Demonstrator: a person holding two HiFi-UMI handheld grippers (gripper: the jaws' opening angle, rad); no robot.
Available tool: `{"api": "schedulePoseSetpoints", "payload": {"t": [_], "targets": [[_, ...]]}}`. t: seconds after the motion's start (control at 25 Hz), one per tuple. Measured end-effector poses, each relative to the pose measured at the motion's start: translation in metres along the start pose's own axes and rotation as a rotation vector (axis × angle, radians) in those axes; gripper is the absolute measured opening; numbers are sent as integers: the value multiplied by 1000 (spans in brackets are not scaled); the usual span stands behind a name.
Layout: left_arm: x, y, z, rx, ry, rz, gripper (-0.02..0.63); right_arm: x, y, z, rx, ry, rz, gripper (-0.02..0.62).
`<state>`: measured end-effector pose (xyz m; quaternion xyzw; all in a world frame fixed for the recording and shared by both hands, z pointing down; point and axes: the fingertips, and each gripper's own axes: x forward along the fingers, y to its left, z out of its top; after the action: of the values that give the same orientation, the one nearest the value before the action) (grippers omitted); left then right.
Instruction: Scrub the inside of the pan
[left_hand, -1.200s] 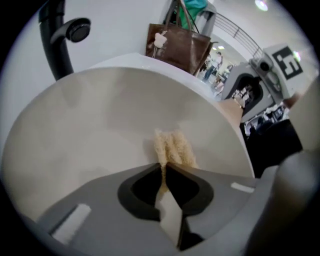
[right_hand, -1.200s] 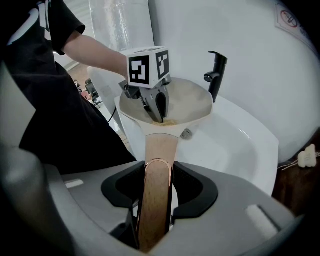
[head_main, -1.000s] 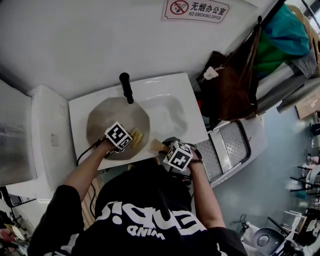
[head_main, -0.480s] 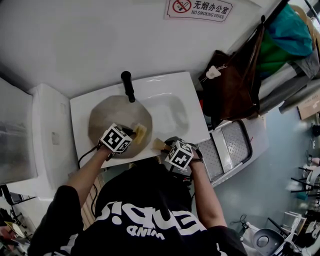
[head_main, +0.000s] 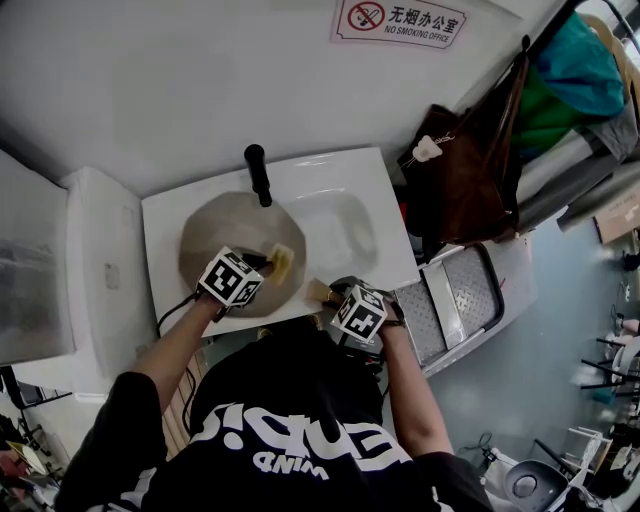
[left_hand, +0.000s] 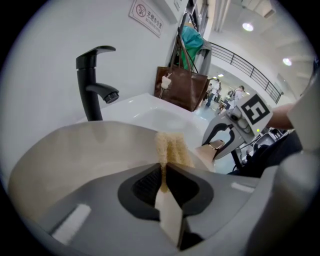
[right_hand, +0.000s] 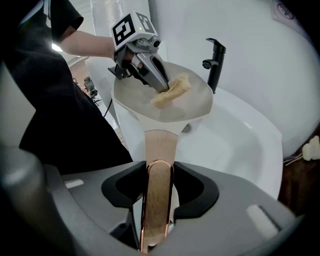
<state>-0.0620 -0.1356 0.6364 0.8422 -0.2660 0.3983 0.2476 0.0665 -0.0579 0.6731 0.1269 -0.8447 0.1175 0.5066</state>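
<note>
The sponge (head_main: 280, 262) in pan (head_main: 215, 235) — pan over sink (head_main: 345, 228), tap (head_main: 258, 175) behind.

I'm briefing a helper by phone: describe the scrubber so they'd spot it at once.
Start at the white sink with the black faucet; a beige pan sits over it. Inside the pan, the left gripper pinches a pale-yellow fibrous scrubber, the only rough-textured thing.

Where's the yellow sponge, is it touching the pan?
Touching. The right gripper view shows the sponge, held in the left tool, lying flat against the inside of the pan with no gap between them.
</note>
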Motion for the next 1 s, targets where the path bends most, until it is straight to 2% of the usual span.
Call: {"api": "schedulePoseSetpoints", "payload": {"t": [0.32, 0.64, 0.96, 1.0], "targets": [[-4, -1, 6, 2, -20, -8, 28, -21, 0, 6, 8, -40, -9, 163], [-20, -4, 23, -2, -70, -11, 28, -63, -5, 41, 39, -196, -49, 163], [-64, -11, 66, -33, -261, -5, 28, -127, -23, 92, 53, -440, -197, 154], [-71, -14, 72, -40, -286, -12, 28, -133, -24, 96, 59, -463, -207, 108]]}}
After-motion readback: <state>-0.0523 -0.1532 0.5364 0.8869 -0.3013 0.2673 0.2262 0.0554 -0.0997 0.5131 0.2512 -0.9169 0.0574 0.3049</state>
